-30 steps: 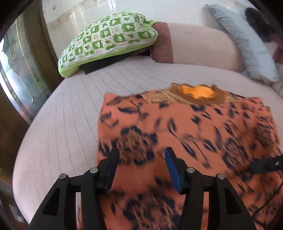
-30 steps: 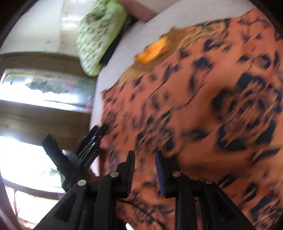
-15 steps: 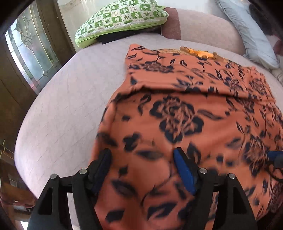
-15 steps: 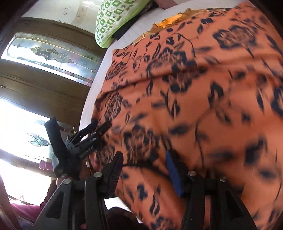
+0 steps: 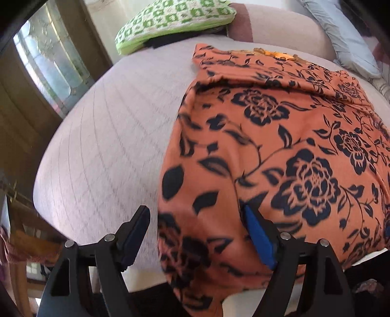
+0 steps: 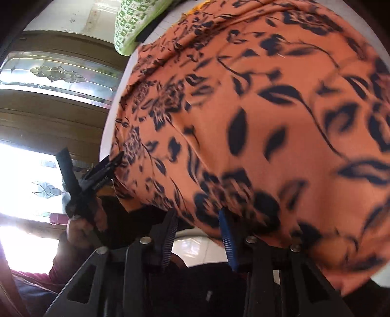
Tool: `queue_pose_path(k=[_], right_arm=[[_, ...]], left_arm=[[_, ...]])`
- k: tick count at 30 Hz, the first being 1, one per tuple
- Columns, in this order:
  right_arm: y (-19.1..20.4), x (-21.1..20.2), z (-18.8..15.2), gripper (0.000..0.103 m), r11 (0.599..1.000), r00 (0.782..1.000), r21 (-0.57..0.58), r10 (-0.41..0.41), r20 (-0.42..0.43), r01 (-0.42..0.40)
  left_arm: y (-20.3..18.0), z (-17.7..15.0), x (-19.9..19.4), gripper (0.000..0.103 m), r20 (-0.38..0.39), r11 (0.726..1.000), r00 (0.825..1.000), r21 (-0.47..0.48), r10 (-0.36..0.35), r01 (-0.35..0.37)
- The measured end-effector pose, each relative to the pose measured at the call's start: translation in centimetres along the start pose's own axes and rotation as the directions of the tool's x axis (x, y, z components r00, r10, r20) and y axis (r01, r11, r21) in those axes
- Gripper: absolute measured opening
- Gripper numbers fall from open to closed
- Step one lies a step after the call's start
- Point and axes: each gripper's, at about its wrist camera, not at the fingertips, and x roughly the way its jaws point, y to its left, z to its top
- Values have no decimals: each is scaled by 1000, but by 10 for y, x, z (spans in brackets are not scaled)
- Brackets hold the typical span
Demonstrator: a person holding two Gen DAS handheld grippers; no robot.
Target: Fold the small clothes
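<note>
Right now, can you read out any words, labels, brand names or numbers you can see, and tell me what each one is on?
None can be read.
Green and white cushion: only printed square motifs, no letters.
Orange floral garment: only black flowers and leaves, no tag showing.
Left tool: a faint pale mark on its side, too small and blurred to read.
</note>
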Motion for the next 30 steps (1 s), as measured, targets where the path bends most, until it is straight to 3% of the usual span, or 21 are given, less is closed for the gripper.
queue_pose_path(k=[3, 5, 9, 12, 15, 16, 18, 21, 25, 27, 30], right_arm=[[-3, -11, -6, 39, 999, 999, 33, -36, 3, 36], [9, -23, 0, 41, 999, 998, 8, -32, 56, 32], [45, -29, 37, 41, 999, 989, -43, 35, 142, -29], [68, -4, 74, 41, 999, 983, -46, 29, 181, -21], [67, 39, 92, 41, 999, 991, 27, 28, 133, -32], [63, 50, 90, 42, 998, 994, 50, 23, 104, -29], [65, 51, 73, 42, 998, 990, 20, 53, 129, -56], [63, 51, 47, 42, 998, 996, -14, 59, 63, -58], [41, 38, 21, 41, 995, 997, 71, 76, -20, -74], [26, 9, 8, 45, 995, 1000, 102, 18, 3, -18], [5, -47, -5, 55, 990, 991, 134, -69, 118, 53]], left_arm=[[7, -7, -5, 80, -40, 1000, 999, 1, -7, 8], [12, -11, -15, 79, -61, 1000, 998, -18, -26, 25], [9, -1, -36, 79, -4, 993, 995, -69, -96, 96], [-11, 13, -32, 79, 3, 996, 996, -25, -91, 91], [-26, 12, -5, 80, -89, 998, 996, 49, -28, 32], [-21, 8, -7, 81, -66, 999, 997, 29, -41, 43], [-14, -1, -11, 81, -71, 998, 997, 38, -42, 45], [-4, -24, -13, 84, -84, 997, 996, 69, -28, 34], [22, -35, -22, 83, -128, 997, 989, -1, -74, 74], [39, -33, -35, 83, -86, 997, 994, -26, -71, 69], [73, -25, -51, 83, -28, 997, 999, -75, -29, 27]])
